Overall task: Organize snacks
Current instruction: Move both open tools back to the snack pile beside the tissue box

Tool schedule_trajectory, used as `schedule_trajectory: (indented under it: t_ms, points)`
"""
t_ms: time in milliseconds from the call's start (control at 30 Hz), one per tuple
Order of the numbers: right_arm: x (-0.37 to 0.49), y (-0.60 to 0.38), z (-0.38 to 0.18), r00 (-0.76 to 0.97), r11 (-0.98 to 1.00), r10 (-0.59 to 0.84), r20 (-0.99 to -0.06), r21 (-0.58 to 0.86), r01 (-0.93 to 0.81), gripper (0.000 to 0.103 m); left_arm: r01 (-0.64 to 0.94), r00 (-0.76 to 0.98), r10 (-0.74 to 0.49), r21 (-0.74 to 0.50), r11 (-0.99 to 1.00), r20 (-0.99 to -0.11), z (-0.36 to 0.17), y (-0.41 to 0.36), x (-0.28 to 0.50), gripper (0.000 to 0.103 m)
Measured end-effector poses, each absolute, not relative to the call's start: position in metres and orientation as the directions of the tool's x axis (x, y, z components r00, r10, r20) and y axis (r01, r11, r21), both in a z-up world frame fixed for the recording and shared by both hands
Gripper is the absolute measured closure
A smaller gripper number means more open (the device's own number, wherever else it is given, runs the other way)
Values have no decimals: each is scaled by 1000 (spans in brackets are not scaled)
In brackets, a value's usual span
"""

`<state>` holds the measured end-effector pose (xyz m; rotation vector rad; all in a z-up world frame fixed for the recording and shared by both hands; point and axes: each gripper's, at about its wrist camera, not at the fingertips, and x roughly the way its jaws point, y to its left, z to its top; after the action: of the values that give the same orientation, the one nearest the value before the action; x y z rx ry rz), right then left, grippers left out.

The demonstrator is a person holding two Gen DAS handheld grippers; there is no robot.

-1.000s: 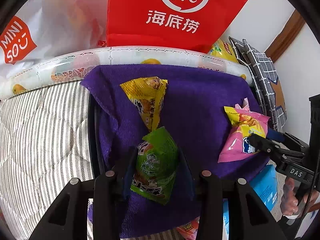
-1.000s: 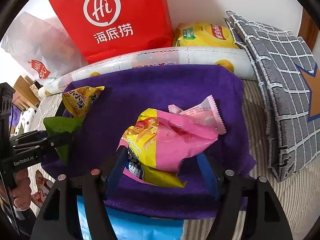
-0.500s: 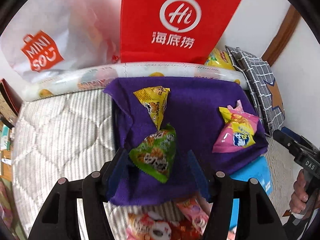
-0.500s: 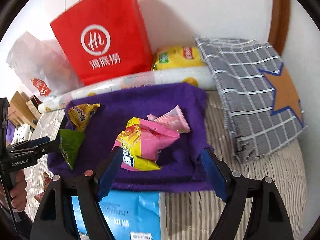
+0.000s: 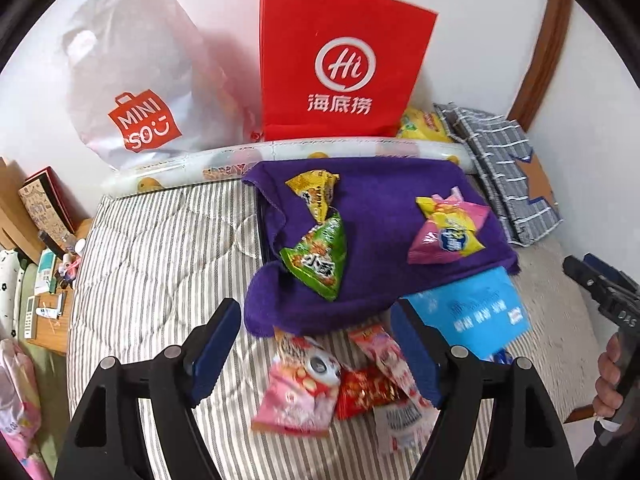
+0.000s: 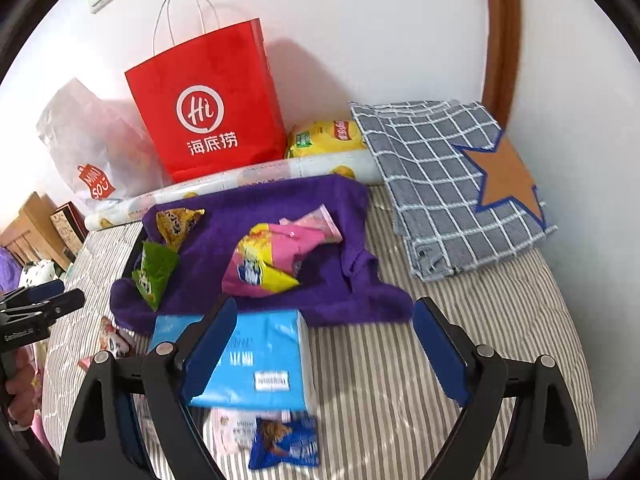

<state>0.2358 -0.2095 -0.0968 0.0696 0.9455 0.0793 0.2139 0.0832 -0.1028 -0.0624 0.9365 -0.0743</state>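
On fuzzy purple towel (image 5: 384, 216): crinkly green packet (image 5: 318, 258), seemingly triangular.

Wide-spread right tongs (image 6: 324, 348) over blue packet (image 6: 260, 364), pink snack bag (image 6: 272, 260) on purple towel (image 6: 280, 208).

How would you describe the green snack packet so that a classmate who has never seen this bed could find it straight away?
Start at the tall red paper bag against the wall, then drop down to the purple towel spread on the striped bed. On the towel's left part lies the green snack packet, just below a yellow packet. It is the only green one; the third packet on the towel is pink and yellow.
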Motion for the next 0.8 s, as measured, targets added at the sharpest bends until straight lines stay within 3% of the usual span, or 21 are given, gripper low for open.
schedule_trajectory:
  t_ms: [400,567,800]
  points:
    - [190,-199,-126,533,997,69,-843,43,-61,14,1,613,-102,-128,992,-783,-106,96,168,27]
    - [184,-191,-157,459,992,126,-880,104,-71,27,3,603,-111,-137,991,-790,-113,103,159,27]
    - [187,-181,-186,391,982,186,-901,166,-86,29,-4,572,-112,-140,990,-813,-127,108,158,27]
